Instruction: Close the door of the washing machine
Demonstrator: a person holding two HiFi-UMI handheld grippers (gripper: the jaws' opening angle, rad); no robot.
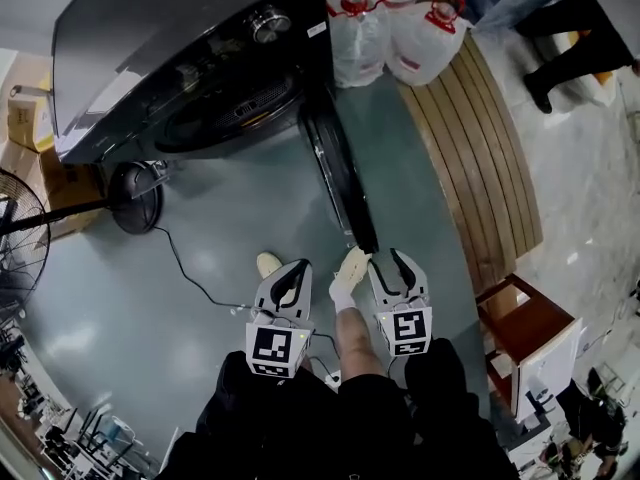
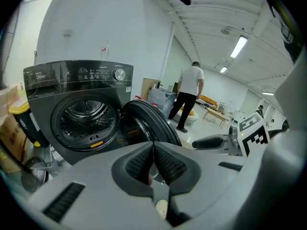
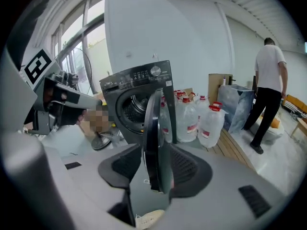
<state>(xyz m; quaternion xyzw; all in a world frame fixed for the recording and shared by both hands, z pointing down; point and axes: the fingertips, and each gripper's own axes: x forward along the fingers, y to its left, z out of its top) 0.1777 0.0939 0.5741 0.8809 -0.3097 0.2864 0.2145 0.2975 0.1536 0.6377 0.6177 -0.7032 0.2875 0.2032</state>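
Straddling the open door's (image 1: 340,173) free edge at 12 o'clock with the right gripper (image 1: 390,265), jaws parted, no clear bite. Keeping the left gripper (image 1: 290,280) clenched, empty, at 9 o'clock. Best pressing flat, swinging steadily toward the washing machine (image 1: 180,58) at 11 o'clock.

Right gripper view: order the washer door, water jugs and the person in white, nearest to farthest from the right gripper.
1. Washer door, straight ahead.
2. Water jugs, right of it.
3. Person in white, far right.
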